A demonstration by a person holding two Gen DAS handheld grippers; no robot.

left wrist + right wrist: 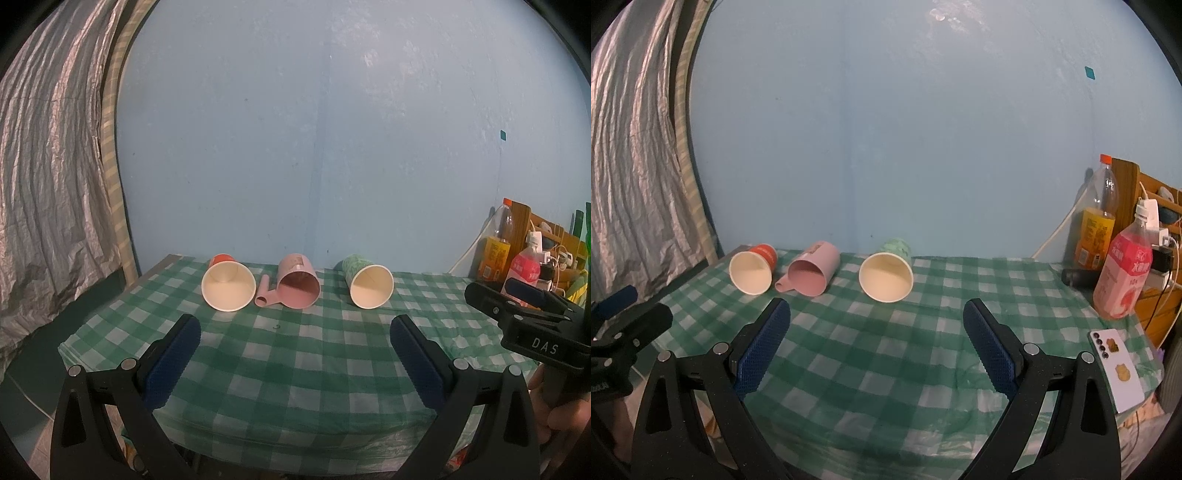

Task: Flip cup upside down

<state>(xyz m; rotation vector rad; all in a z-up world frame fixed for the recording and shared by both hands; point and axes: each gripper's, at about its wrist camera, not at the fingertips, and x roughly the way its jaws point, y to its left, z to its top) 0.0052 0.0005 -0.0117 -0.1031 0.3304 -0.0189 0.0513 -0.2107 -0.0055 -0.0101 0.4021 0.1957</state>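
Three cups lie on their sides near the far edge of the checked tablecloth, mouths toward me. A red paper cup (228,284) (752,271) is on the left, a pink plastic mug (297,286) (809,274) with a handle is in the middle, a green paper cup (367,284) (887,276) is on the right. My left gripper (295,328) is open and empty, above the table short of the cups. My right gripper (877,314) is open and empty, short of the green cup. The right gripper also shows in the left wrist view (517,295).
The green-and-white checked table (295,369) (886,369) stands against a blue wall. Two drink bottles (1123,273) and a wooden rack with chargers stand at the right. A white phone (1117,373) lies at the right front. A silver curtain (44,184) hangs left.
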